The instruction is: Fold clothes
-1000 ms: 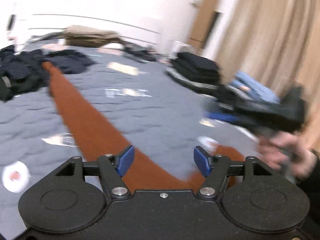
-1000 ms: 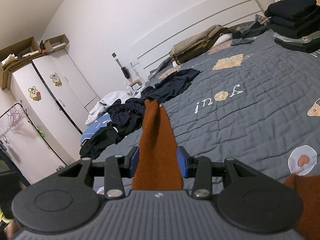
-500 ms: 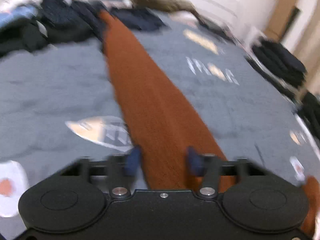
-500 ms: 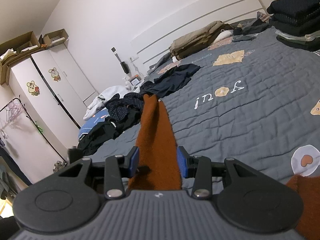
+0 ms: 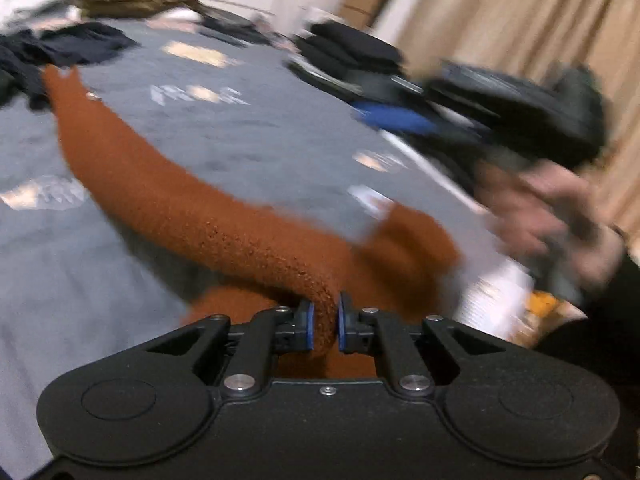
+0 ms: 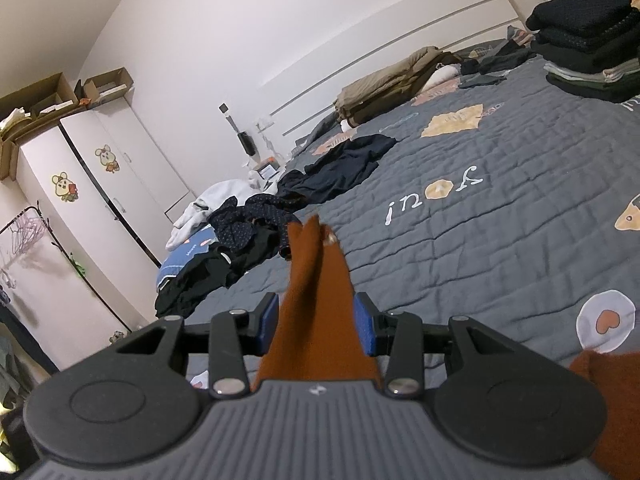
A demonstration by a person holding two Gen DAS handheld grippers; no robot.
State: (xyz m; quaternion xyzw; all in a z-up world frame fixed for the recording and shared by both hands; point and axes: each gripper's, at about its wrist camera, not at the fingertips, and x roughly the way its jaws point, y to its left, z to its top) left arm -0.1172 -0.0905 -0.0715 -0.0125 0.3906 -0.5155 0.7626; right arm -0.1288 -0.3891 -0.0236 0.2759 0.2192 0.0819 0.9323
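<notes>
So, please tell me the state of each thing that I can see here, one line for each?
left gripper: shut on the rust garment, jaws have just been closing
right gripper: shut on the same garment
rust garment: stretched out over the bed, not folded
dark stack: folded, piled up
navy clothes: loose, unfolded
wardrobe: doors closed
</notes>
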